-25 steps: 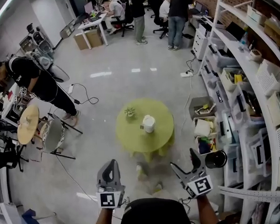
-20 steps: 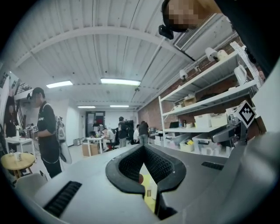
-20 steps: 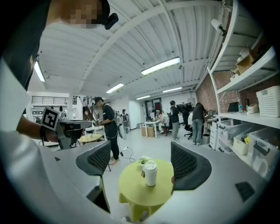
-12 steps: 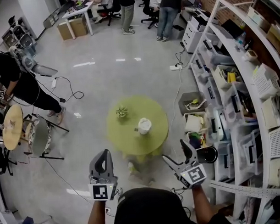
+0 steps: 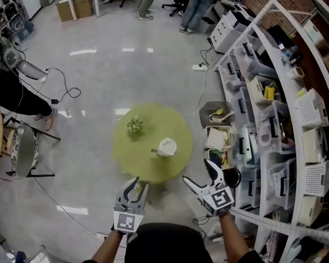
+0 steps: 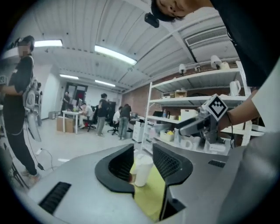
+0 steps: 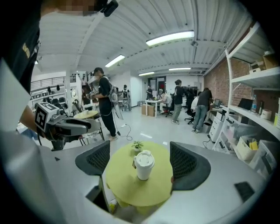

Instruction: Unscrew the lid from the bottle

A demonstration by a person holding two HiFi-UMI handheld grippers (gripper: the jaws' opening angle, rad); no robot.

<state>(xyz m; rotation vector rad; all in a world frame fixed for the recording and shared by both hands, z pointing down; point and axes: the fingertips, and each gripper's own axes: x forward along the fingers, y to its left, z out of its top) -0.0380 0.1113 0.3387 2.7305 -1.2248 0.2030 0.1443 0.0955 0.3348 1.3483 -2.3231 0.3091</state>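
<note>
A white bottle (image 5: 166, 147) with a white lid stands upright on a small round green table (image 5: 135, 153). In the left gripper view the bottle (image 6: 142, 169) shows beyond the jaws, and in the right gripper view the bottle (image 7: 144, 165) sits centred on the table (image 7: 122, 181). My left gripper (image 5: 137, 184) hovers at the table's near edge; its jaws have just been opening, narrowly parted, with nothing between them. At the near right of the table my right gripper (image 5: 196, 172) stands wide open and empty, short of the bottle.
A small potted plant (image 5: 135, 124) stands on the table left of the bottle. White shelving (image 5: 271, 113) full of bins runs along the right, with bins on the floor (image 5: 215, 117) beside the table. A chair (image 5: 25, 152) and cables lie to the left.
Both grippers have moved forward and down toward the green table, which now lies closer. The left jaws, shut before, now stand slightly apart.
</note>
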